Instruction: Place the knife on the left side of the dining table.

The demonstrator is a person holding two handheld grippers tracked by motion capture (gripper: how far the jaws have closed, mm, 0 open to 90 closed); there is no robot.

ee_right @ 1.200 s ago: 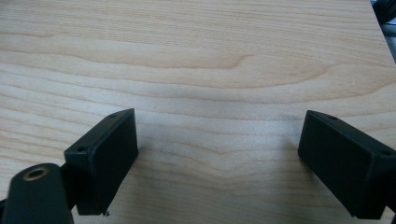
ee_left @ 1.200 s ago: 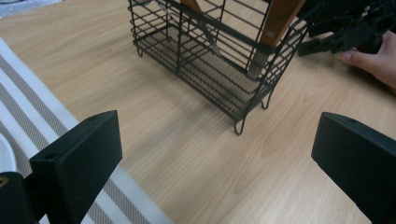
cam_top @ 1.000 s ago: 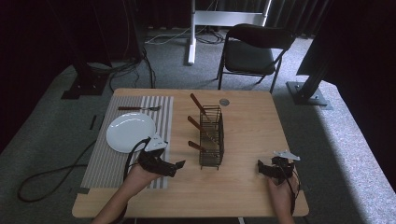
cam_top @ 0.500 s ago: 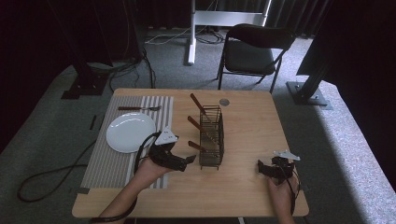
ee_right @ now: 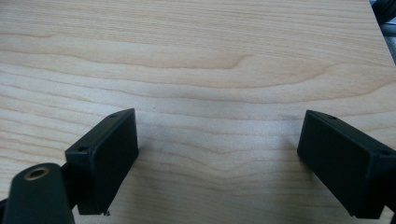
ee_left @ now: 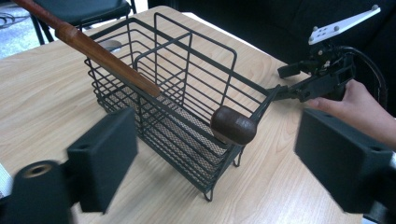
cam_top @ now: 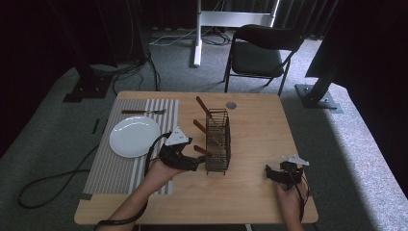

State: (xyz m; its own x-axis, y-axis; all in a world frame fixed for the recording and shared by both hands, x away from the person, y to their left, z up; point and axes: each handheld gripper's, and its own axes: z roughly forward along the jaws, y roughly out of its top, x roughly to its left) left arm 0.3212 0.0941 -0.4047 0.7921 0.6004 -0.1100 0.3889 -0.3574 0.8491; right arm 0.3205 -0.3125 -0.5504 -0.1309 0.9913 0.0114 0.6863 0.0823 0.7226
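The left gripper [cam_top: 192, 163] is moving in from the striped placemat [cam_top: 122, 163] toward the wire caddy [cam_top: 218, 142] at frame center, its empty jaws just narrowing around the nearest wooden handle [ee_left: 232, 125]. The right gripper [cam_top: 274, 174] is resting wide, lower right.

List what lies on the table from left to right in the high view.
Striped placemat → white plate → left gripper → wire basket → right gripper.

Between the jaws, a black wire basket [ee_left: 177, 112] holds brown wooden handles [ee_left: 232, 125]; beyond them lies pale woodgrain table [ee_left: 42, 93].
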